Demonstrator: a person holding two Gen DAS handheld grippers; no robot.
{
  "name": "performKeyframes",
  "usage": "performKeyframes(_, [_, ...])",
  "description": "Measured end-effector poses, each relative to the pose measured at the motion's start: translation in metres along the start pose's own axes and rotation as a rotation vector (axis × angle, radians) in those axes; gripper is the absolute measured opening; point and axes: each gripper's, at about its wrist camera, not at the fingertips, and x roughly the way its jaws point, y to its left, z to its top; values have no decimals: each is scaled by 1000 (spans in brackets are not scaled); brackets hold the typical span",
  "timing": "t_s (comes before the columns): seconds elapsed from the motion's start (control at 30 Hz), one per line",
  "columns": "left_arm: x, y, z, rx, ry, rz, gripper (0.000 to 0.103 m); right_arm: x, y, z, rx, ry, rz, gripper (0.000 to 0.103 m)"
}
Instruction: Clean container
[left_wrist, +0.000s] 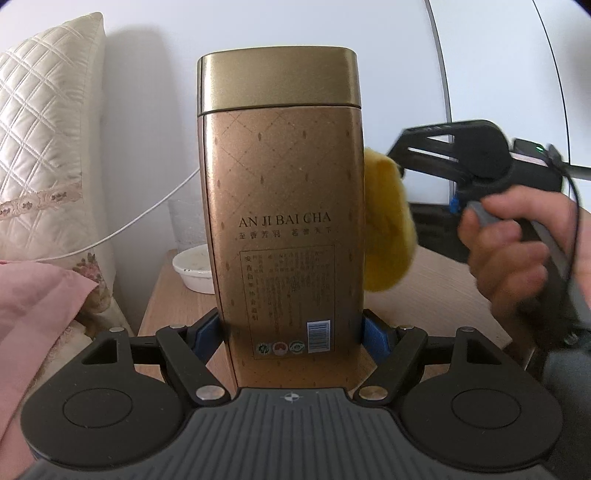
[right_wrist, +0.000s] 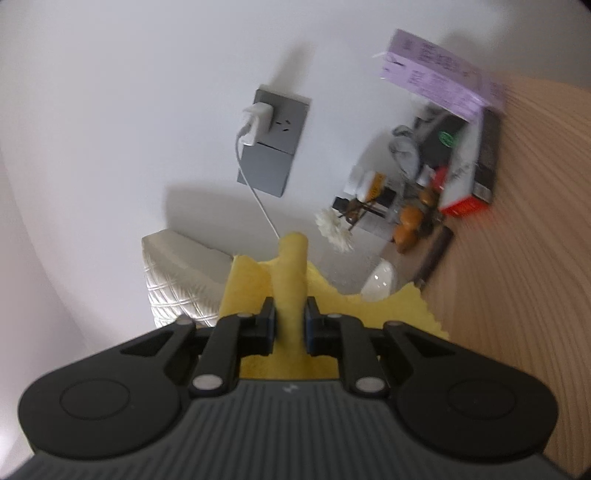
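Observation:
A tall gold tea tin (left_wrist: 284, 206) with a gold lid, printed "AN JI BAI CHA", stands upright over the wooden bedside table (left_wrist: 443, 295). My left gripper (left_wrist: 291, 338) is shut on the tin's lower sides. My right gripper (right_wrist: 290, 321) is shut on a yellow cloth (right_wrist: 291, 273). In the left wrist view the right gripper (left_wrist: 399, 158) comes in from the right and the cloth (left_wrist: 388, 221) lies against the tin's right side. The right wrist view is tilted and blurred; the tin does not show there.
A white bowl (left_wrist: 192, 269) and a clear cup (left_wrist: 184, 225) stand behind the tin on the left. A quilted pillow (left_wrist: 48, 140) and pink bedding (left_wrist: 40, 306) lie left. A wall socket with charger (right_wrist: 271, 125) and cable shows. Boxes (right_wrist: 443, 74) and clutter stand at the table's far end.

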Motion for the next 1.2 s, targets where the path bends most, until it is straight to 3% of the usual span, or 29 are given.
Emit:
performKeyframes(0.17, [-14, -9, -1, 3, -55, 22, 93, 19, -10, 8, 9, 49, 5, 17])
performKeyframes(0.37, [-36, -22, -1, -15, -141, 115, 92, 29, -13, 7, 14, 84, 29, 19])
performKeyframes(0.47, [-43, -32, -2, 5, -181, 137, 84, 32, -16, 8, 21, 111, 41, 19])
performKeyframes(0.57, [-43, -35, 2, 14, -194, 128, 77, 34, -17, 7, 13, 142, 49, 18])
performKeyframes(0.73, [-42, -34, 3, 11, -189, 105, 76, 32, -15, 5, 2, 181, 71, 18])
performKeyframes(1.0, [-41, -1, 10, -16, -153, -10, 79, 4, -14, 4, 3, 194, 91, 16])
performKeyframes(1.2, [-42, -7, 8, -30, -159, 12, 81, -17, -14, 0, 17, 164, 90, 16])
